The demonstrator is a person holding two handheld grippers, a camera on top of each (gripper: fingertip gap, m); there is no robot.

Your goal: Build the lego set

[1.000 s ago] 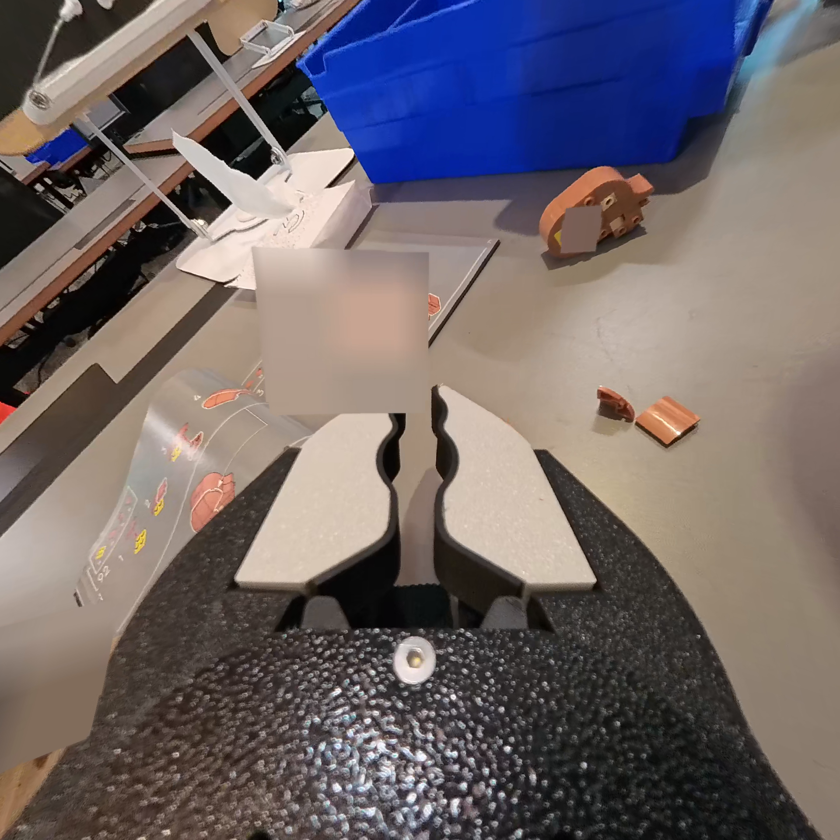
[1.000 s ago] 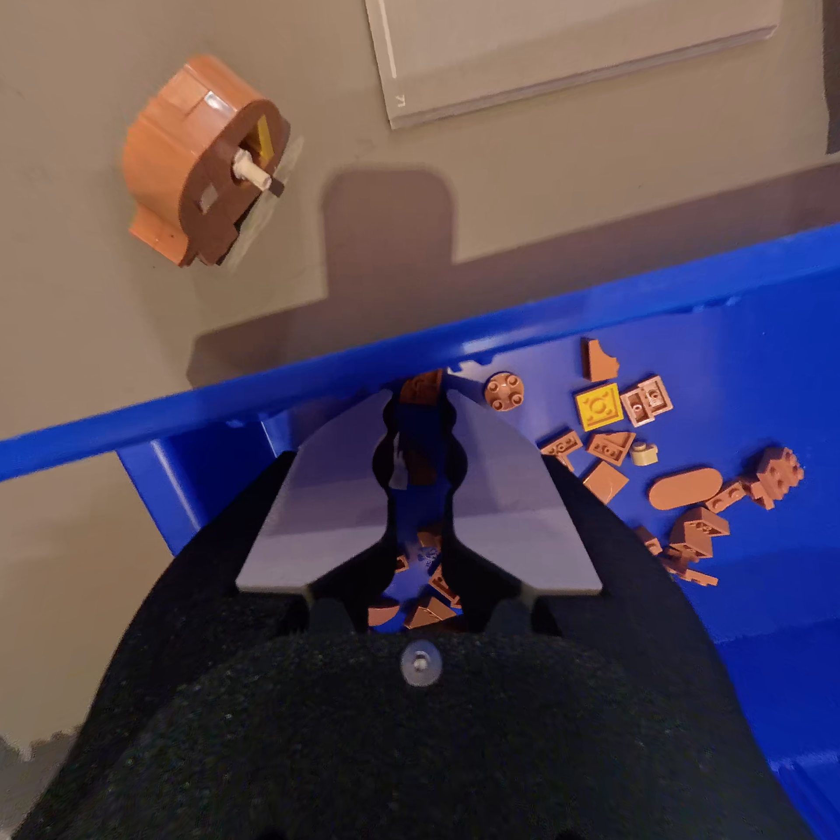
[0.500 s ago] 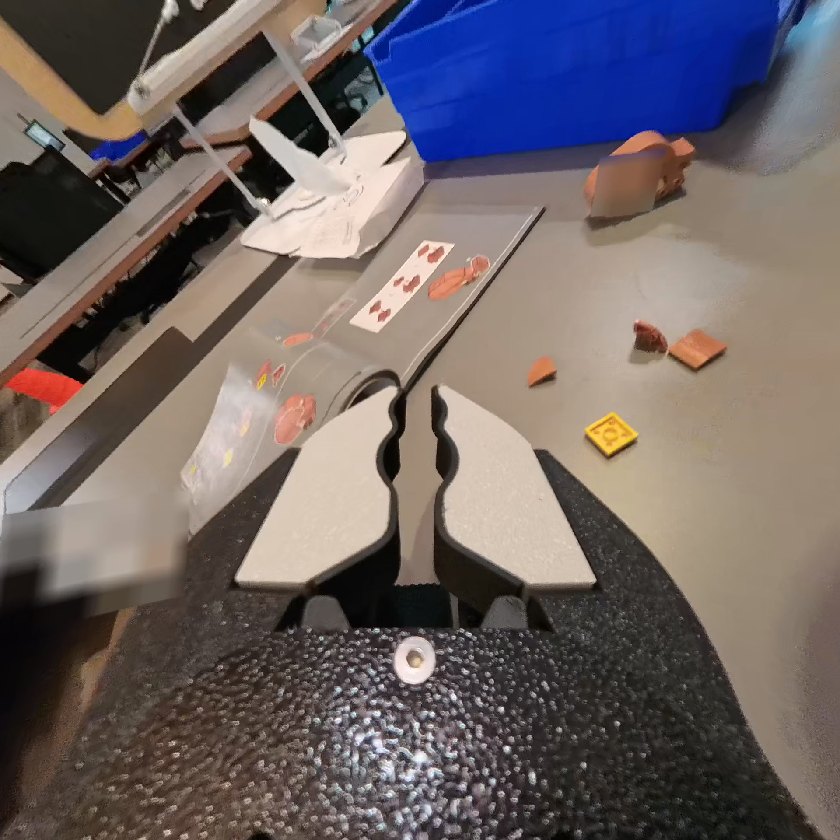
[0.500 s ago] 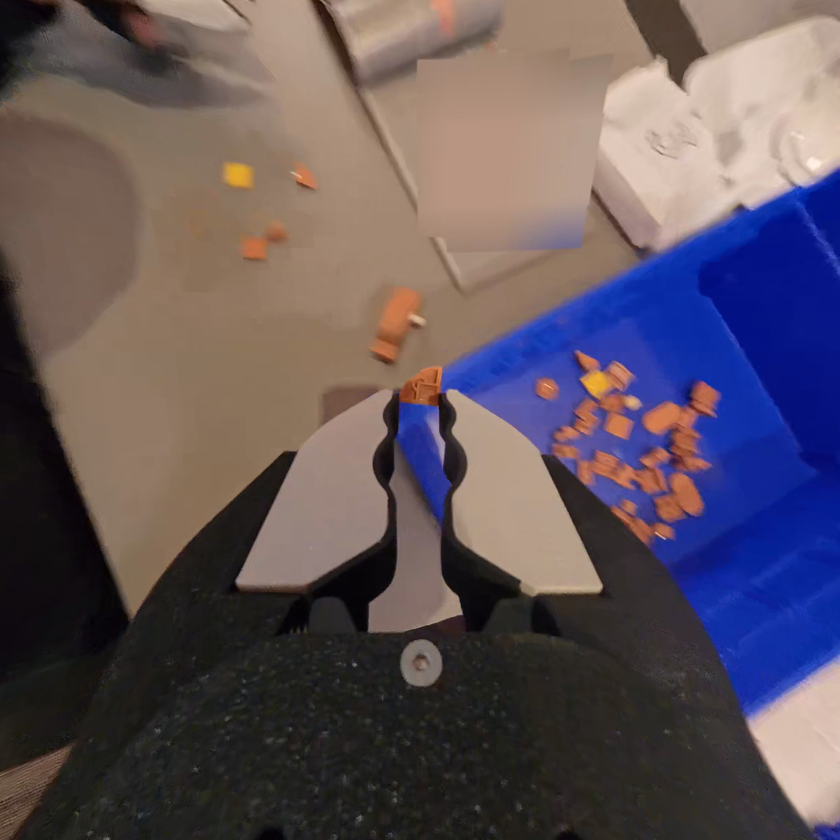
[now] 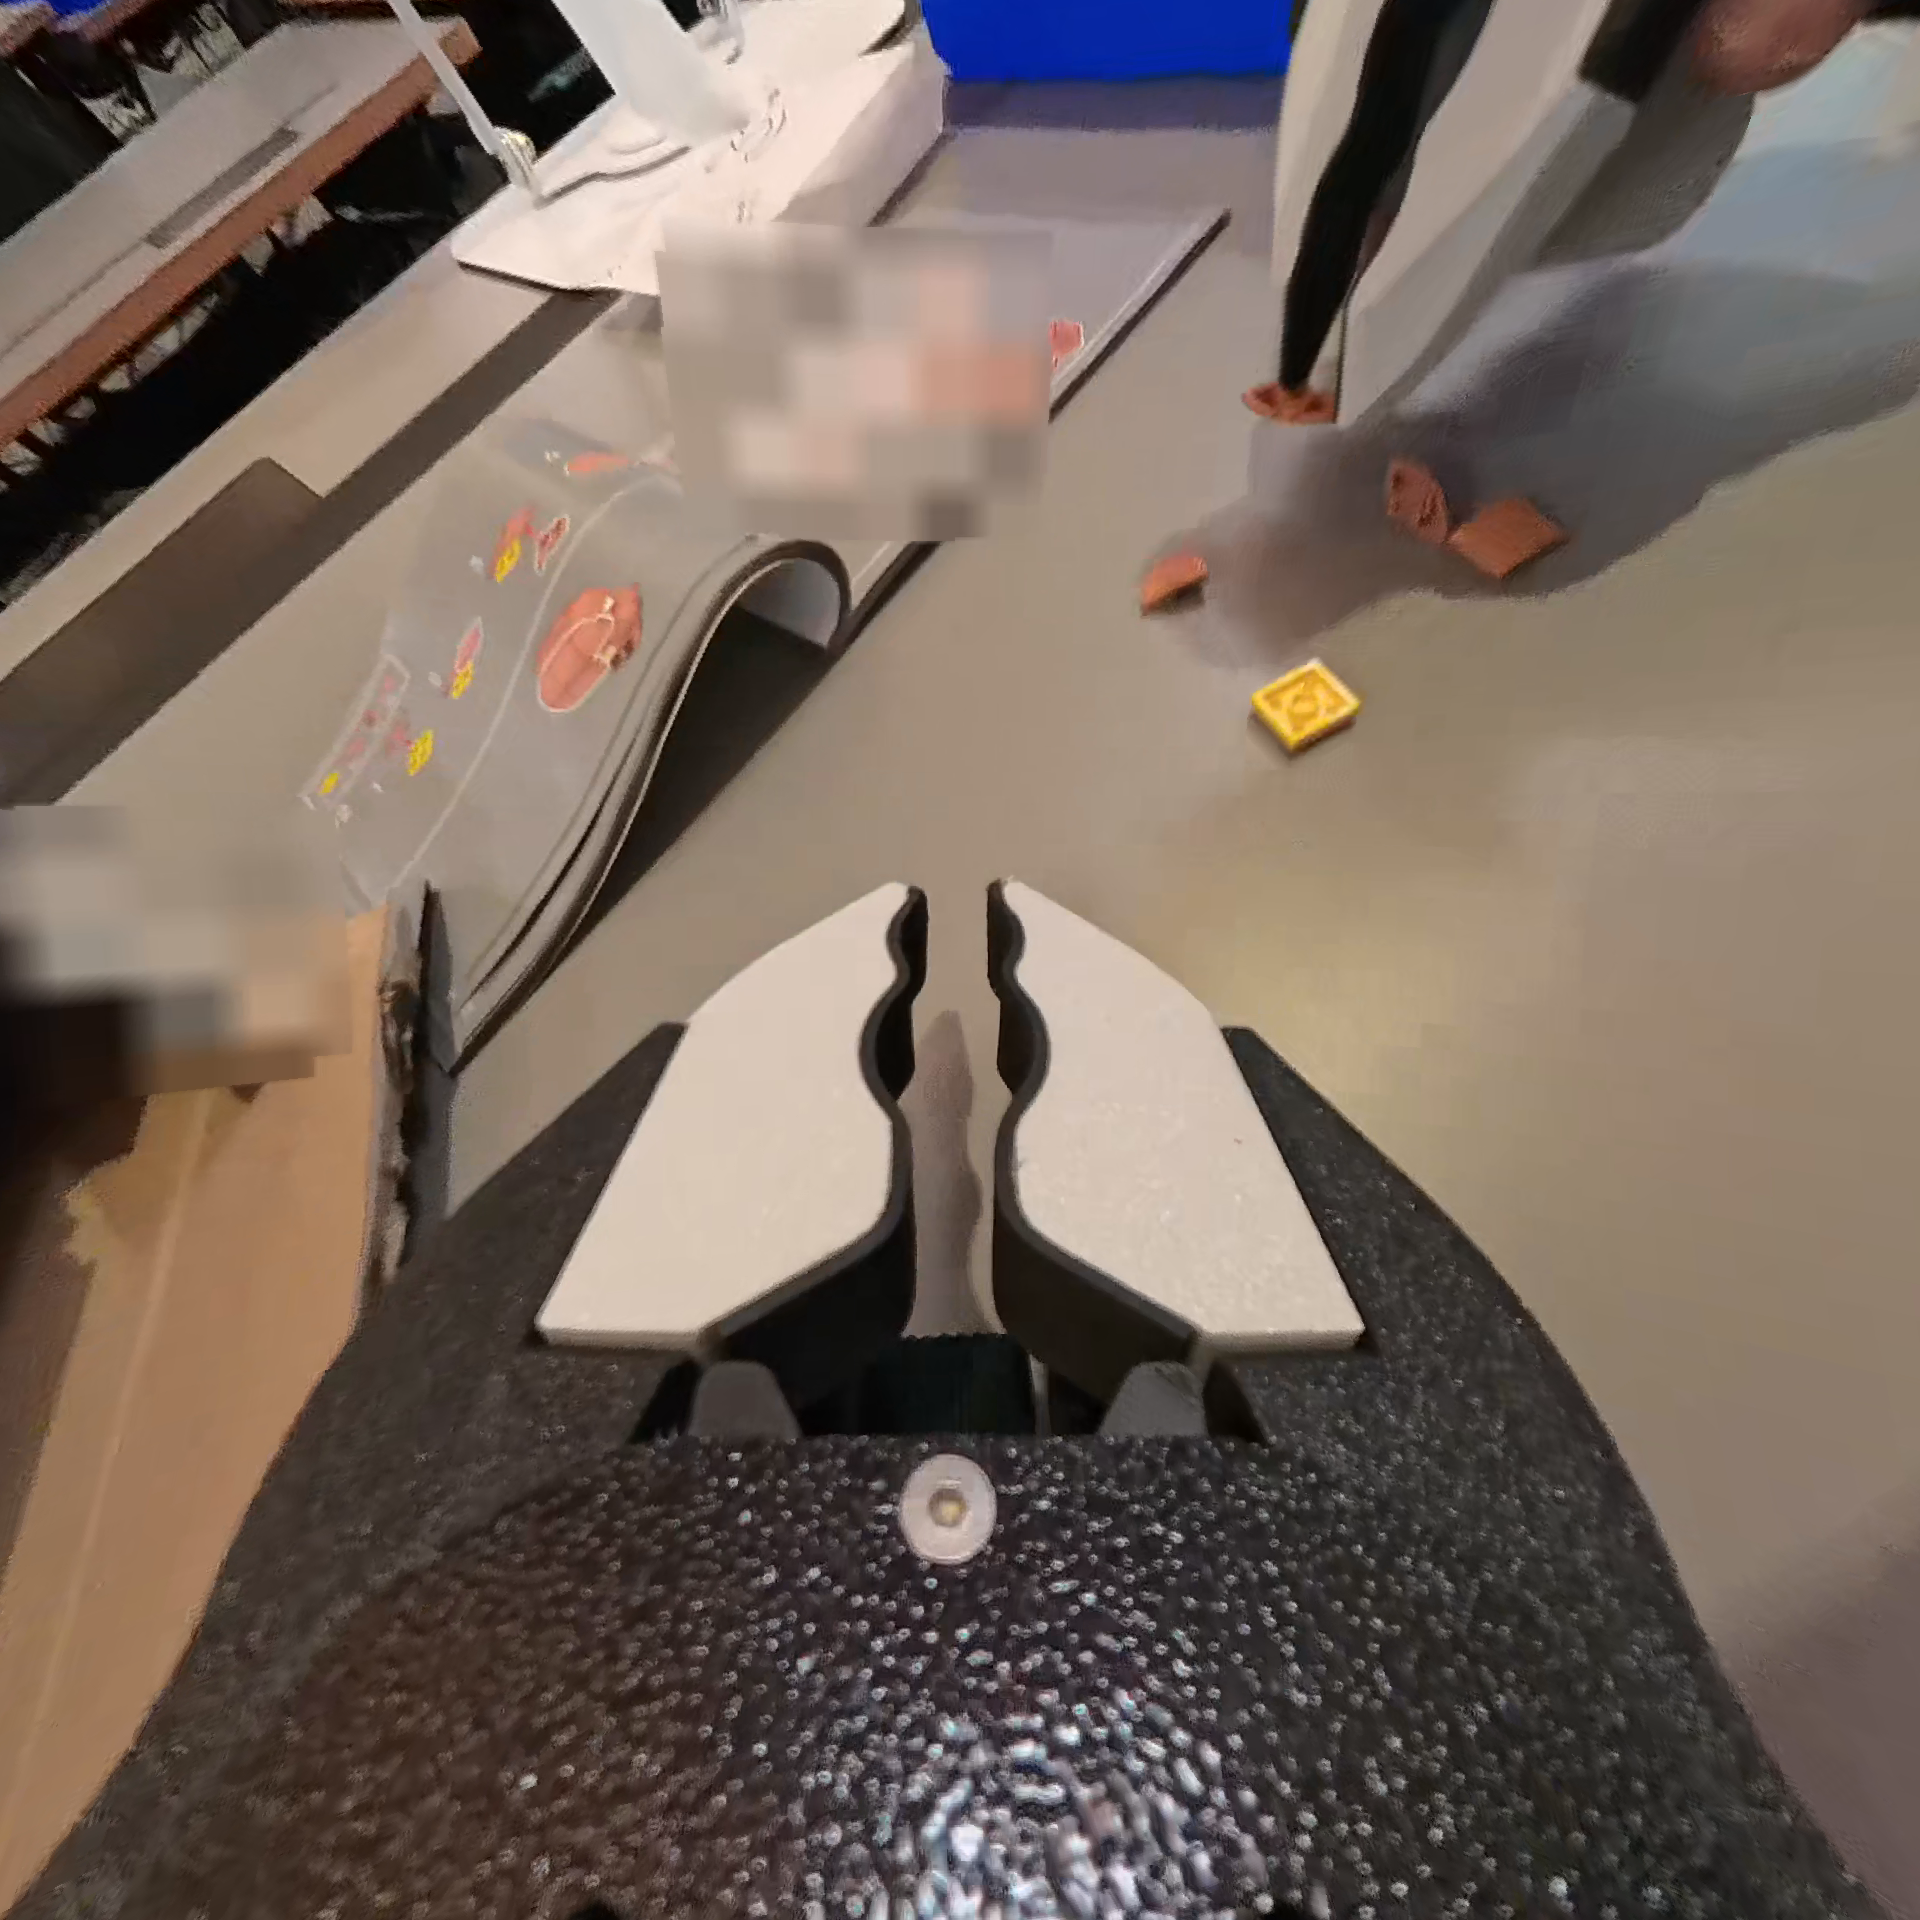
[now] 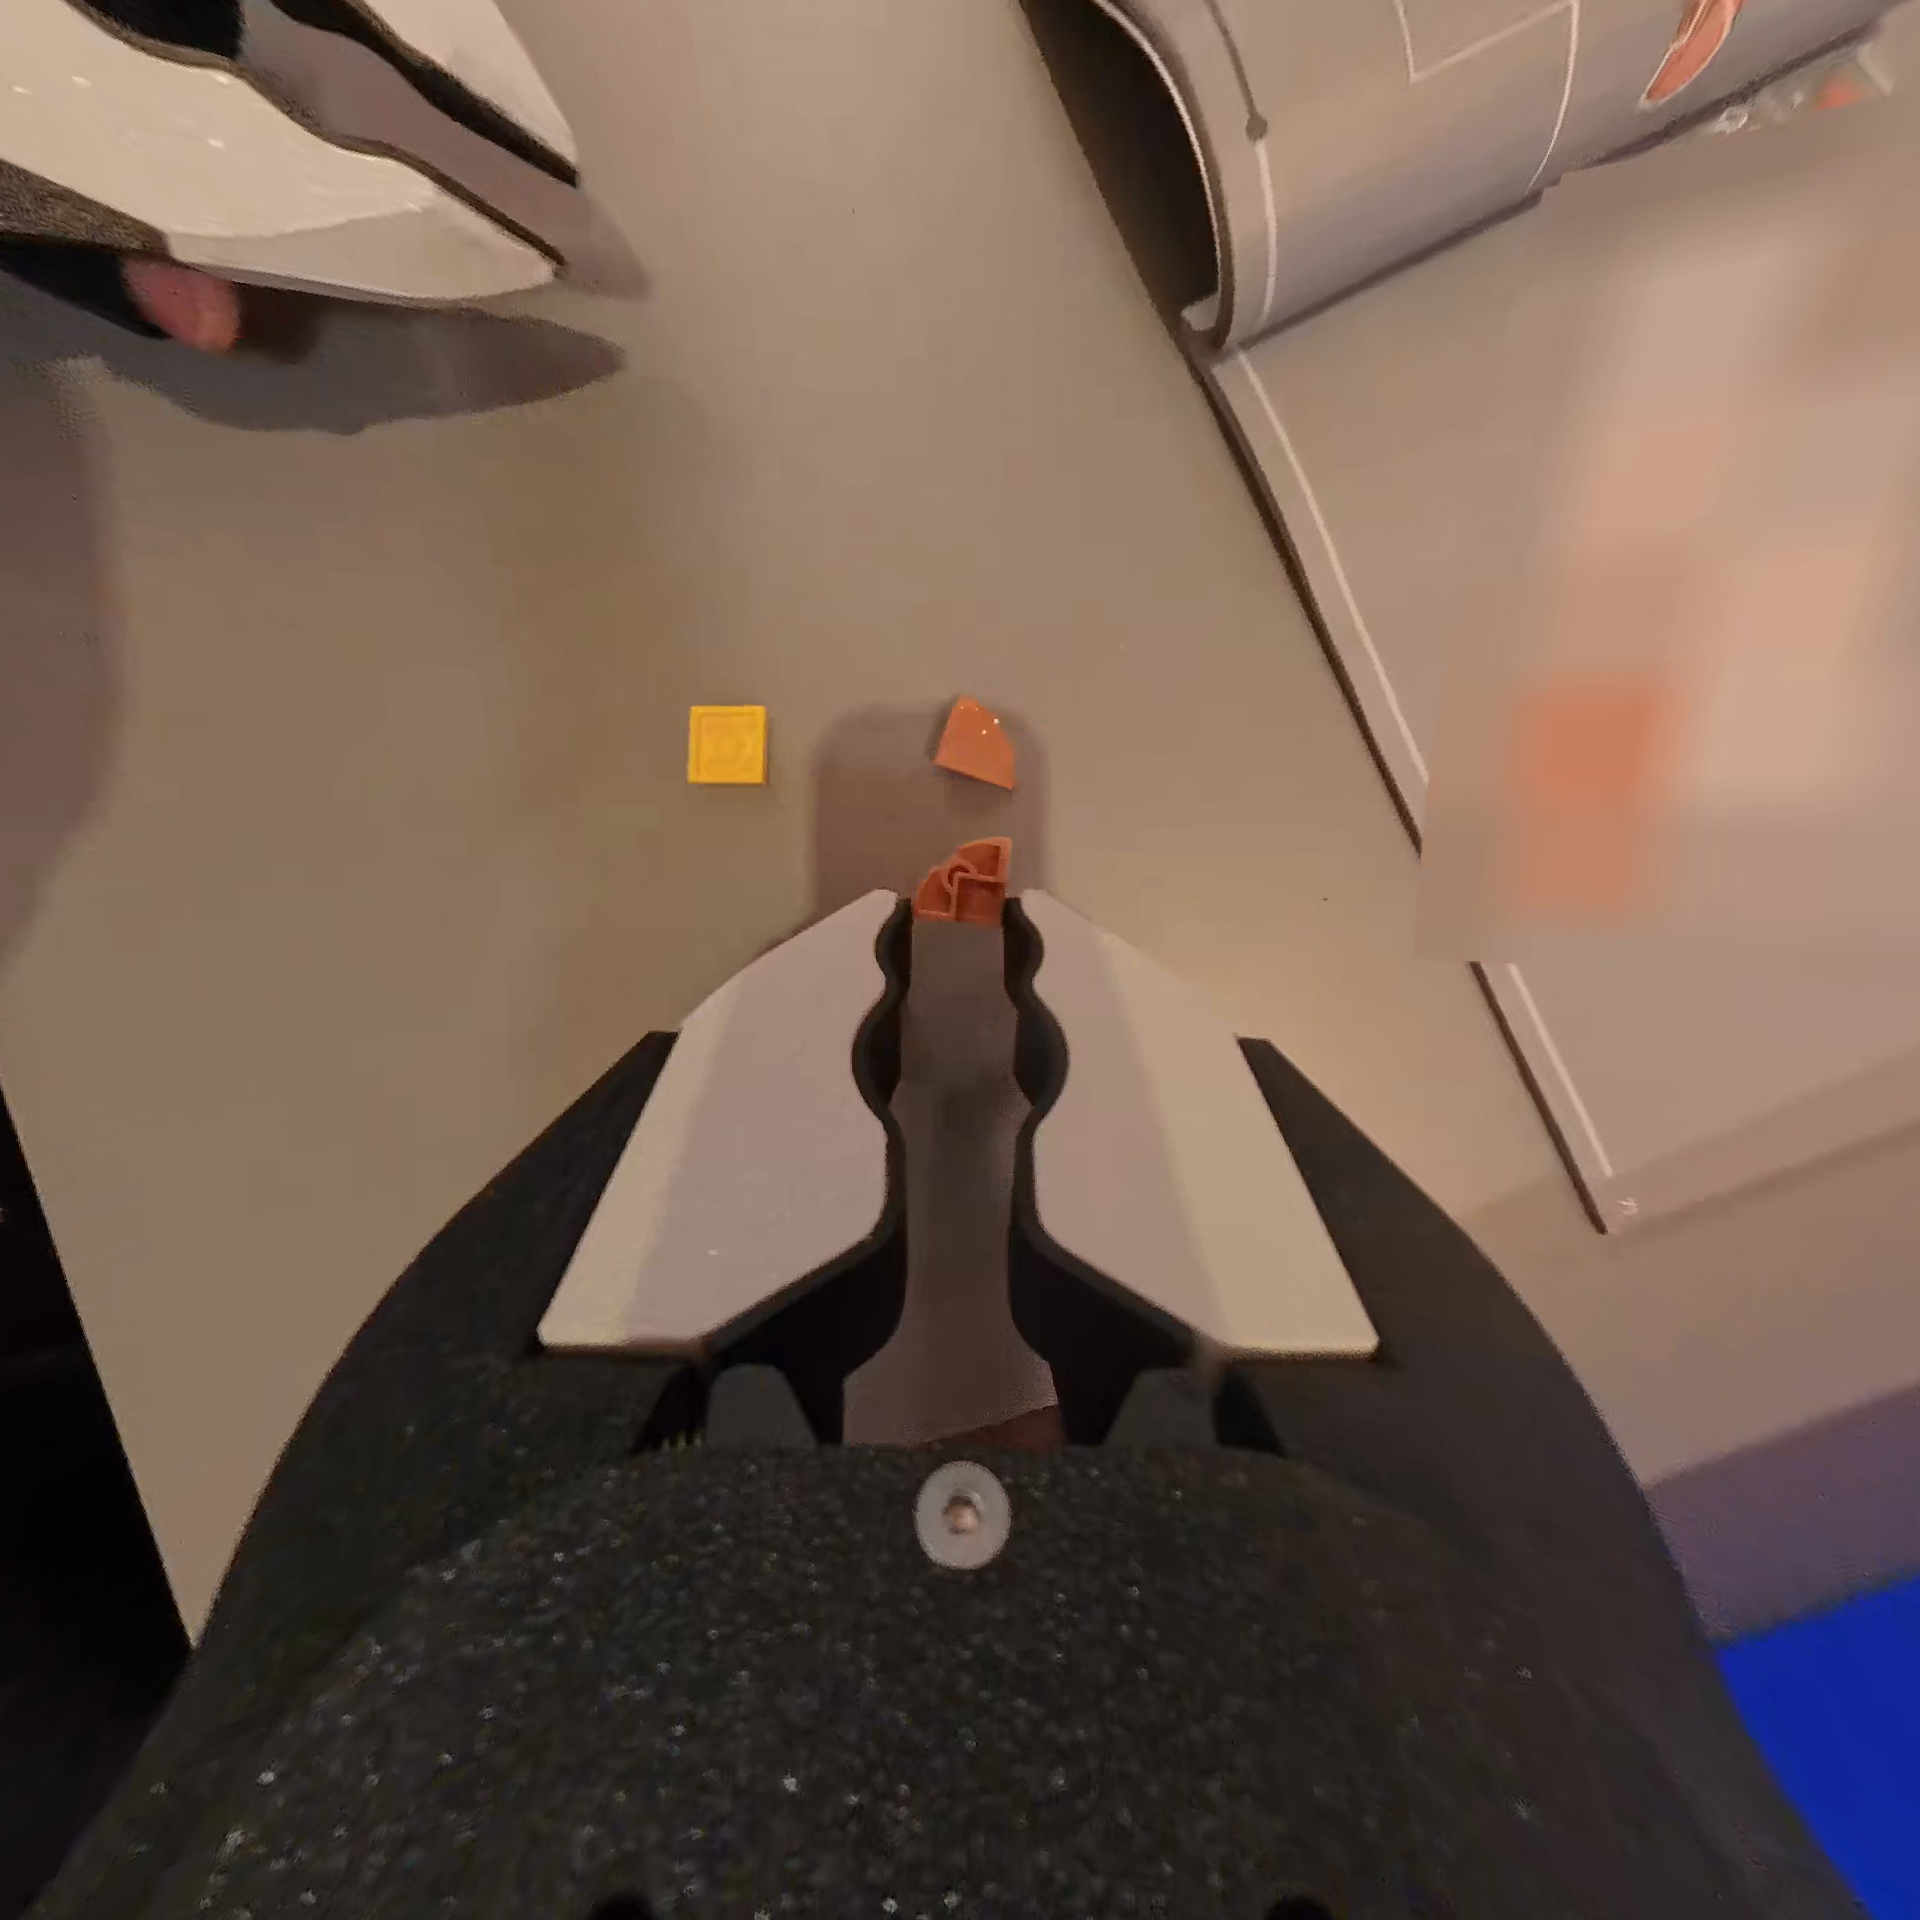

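Observation:
My right gripper (image 6: 961, 904) is shut on a small brown curved brick (image 6: 964, 883) held at the fingertips, just above the grey table (image 6: 416, 727). Just past it a brown quarter-round tile (image 6: 975, 744) and a yellow square tile (image 6: 727, 744) lie on the table. My left gripper (image 5: 956, 899) is open with nothing between the jaws, low over the table near its edge. In the left wrist view the right gripper's fingers (image 5: 1309, 208) come down at the top right with the brown brick (image 5: 1288, 403), near the quarter-round tile (image 5: 1174, 582) and the yellow tile (image 5: 1305, 704).
Two more brown pieces (image 5: 1475, 520) lie at the right. A curled instruction booklet (image 5: 582, 665) lies to the left; it also shows in the right wrist view (image 6: 1351, 156). A blue bin (image 5: 1091, 36) stands at the back. Brown cardboard (image 5: 208, 1247) is at the table's left edge. Some 15 cm of space lies between my two pairs of fingers. Between my right fingertips and the brown quarter-round tile (image 6: 975, 744) there is roughly 4 cm. The left camera catches it too, in the left wrist view (image 5: 1176, 562).
My right gripper lifted the brown brick out of the blue bin and carried it over the table to the loose tiles. My left gripper drew back, its jaws unchanged.

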